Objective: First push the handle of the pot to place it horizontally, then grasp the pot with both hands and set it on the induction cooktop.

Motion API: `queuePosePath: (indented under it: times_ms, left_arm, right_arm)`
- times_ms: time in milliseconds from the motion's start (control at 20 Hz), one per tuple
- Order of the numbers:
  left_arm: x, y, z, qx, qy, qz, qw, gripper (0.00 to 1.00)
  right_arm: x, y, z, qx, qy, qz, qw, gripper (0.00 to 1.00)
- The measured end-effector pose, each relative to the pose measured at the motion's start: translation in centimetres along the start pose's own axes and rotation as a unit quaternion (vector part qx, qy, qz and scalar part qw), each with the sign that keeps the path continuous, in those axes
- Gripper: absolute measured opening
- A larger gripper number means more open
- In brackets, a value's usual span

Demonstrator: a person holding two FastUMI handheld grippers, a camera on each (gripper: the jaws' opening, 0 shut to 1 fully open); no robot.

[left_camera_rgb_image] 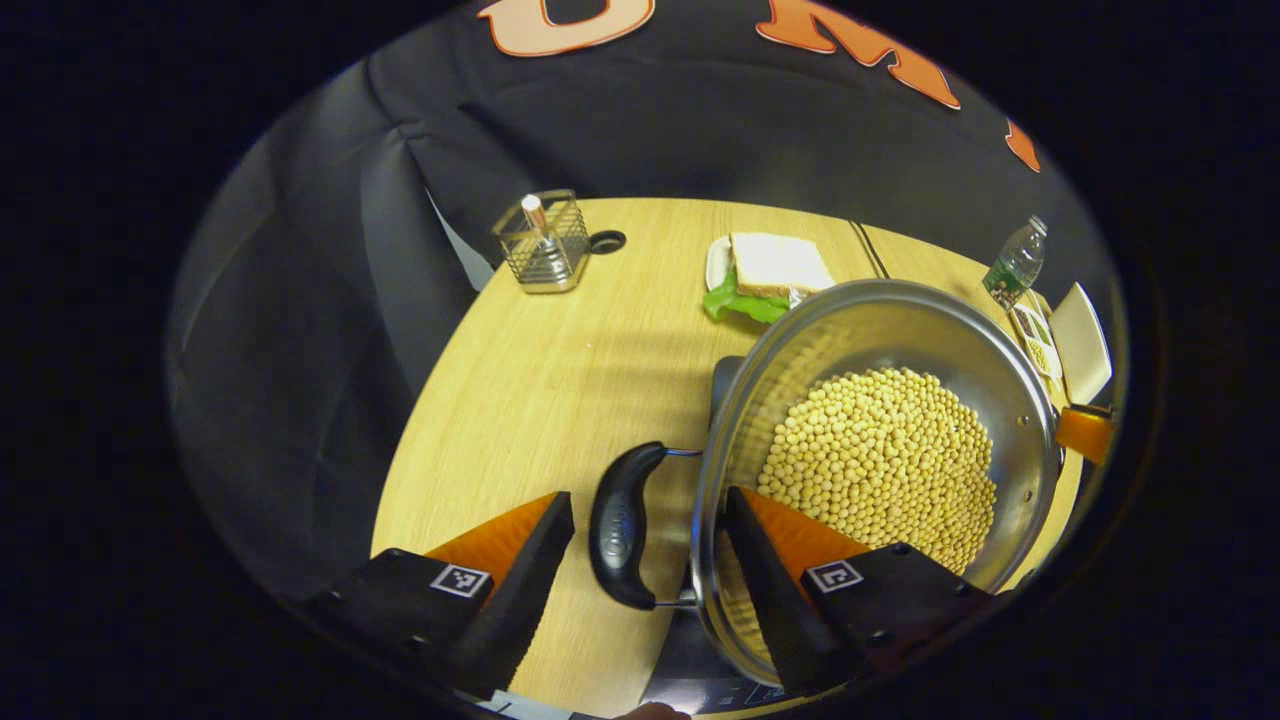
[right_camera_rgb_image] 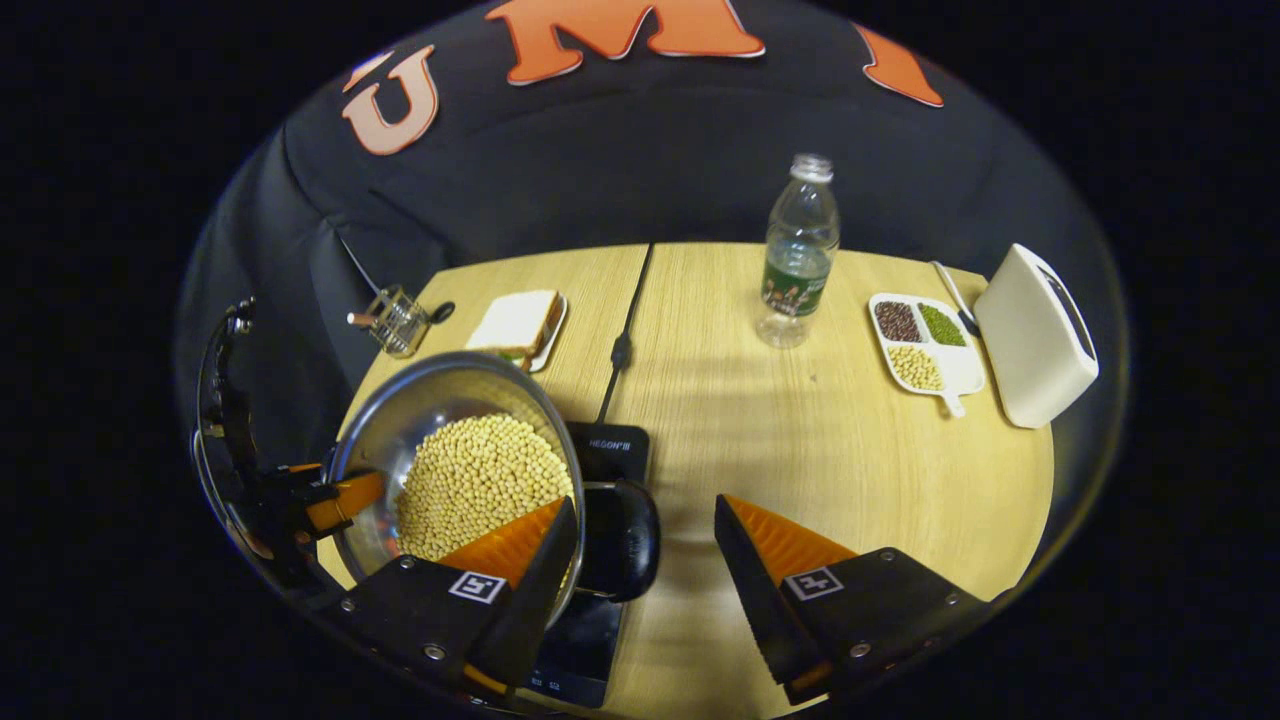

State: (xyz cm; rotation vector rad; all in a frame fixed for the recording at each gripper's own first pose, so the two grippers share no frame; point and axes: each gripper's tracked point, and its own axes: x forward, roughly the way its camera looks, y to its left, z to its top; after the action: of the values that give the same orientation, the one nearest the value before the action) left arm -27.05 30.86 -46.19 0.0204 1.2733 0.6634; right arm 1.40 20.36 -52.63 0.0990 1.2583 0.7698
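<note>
Over wood-grain table (right_camera_rgb_image: 820, 450), round steel pot (right_camera_rgb_image: 420, 410)

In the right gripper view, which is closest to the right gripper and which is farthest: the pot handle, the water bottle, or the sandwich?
Measured from the right gripper:
1. Pot handle, right between its fingers, low in the view.
2. Sandwich, up and to the left, behind the pot.
3. Water bottle, farthest, standing upright near the table's back edge, to the right.
</note>
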Motion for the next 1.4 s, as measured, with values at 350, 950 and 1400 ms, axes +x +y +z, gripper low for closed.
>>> queuePosePath:
  times_ms: [350, 950, 1400]
  left_arm:
    - [-9.1, -2.6, 8.6, 0.043, -0.185, 0.027, 0.981, 0.98]
    - [-32.8, -12.1, 22.2, -0.05, -0.423, -0.11, 0.898, 0.98]
    - [-45.9, -9.6, 27.4, -0.052, -0.536, -0.099, 0.837, 0.94]
  right_arm:
    - [-17.2, -15.1, 8.5, 0.022, -0.15, -0.013, 0.988, 0.87]
    - [-43.7, -27.4, 16.3, -0.073, -0.392, -0.09, 0.912, 0.91]
    - [-56.9, -27.3, 21.7, -0.124, -0.511, -0.139, 0.839, 0.95]
